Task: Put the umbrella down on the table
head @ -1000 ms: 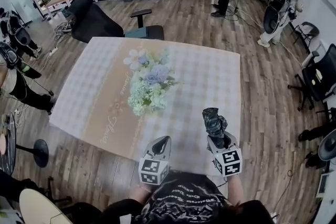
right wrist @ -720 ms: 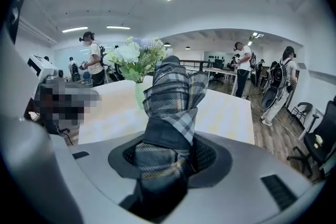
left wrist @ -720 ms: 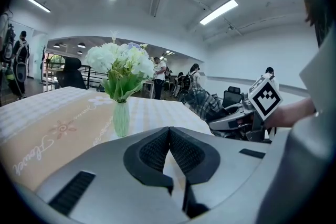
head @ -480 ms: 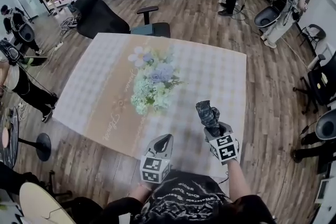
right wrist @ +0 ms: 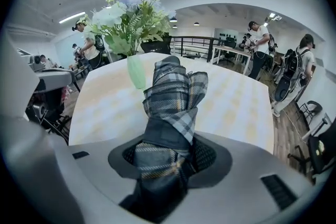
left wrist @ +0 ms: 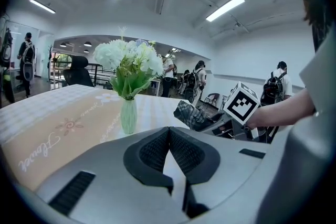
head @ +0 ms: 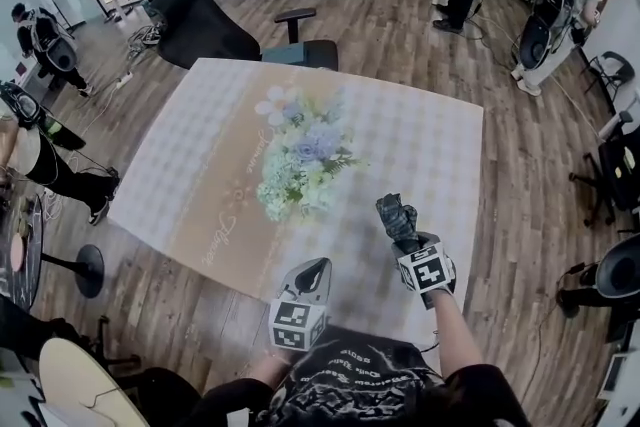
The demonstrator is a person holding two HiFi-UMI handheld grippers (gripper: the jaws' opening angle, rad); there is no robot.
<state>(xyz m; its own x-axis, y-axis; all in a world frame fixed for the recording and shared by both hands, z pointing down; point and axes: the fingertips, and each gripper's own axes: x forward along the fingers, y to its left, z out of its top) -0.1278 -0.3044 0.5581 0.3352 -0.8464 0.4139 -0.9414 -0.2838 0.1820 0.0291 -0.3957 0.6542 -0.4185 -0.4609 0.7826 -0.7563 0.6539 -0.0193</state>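
- Right gripper (right wrist: 168,157): grips the folded plaid umbrella (right wrist: 172,97), jaws partway apart with the dark pads pressed on the bundled fabric at either side
- Shows the umbrella rising straight out from between those jaws, a dark strap wrapped round it just above the pads, loose folds at the far end
- In the head view, places the right gripper (head: 408,237) over the near right part of the bench (head: 430,145), the umbrella (head: 397,215) slanting up and away from the person
- Left gripper (left wrist: 169,149): jaws brought together, pads meeting at the front, nothing between them
- In the head view, sets the left gripper (head: 312,271) at the near edge of the bench, beside the right one and apart from it
- Stands well beyond both grippers: a vase of flowers (head: 300,160), near the middle of the bench
- Hides the umbrella's lower end below the jaws in the right gripper view, and behind the marker cube (head: 427,270) in the head view
- Cannot tell from any view whether the umbrella touches the bench
- Cuts off the bench's near edge behind the person's body in the head view
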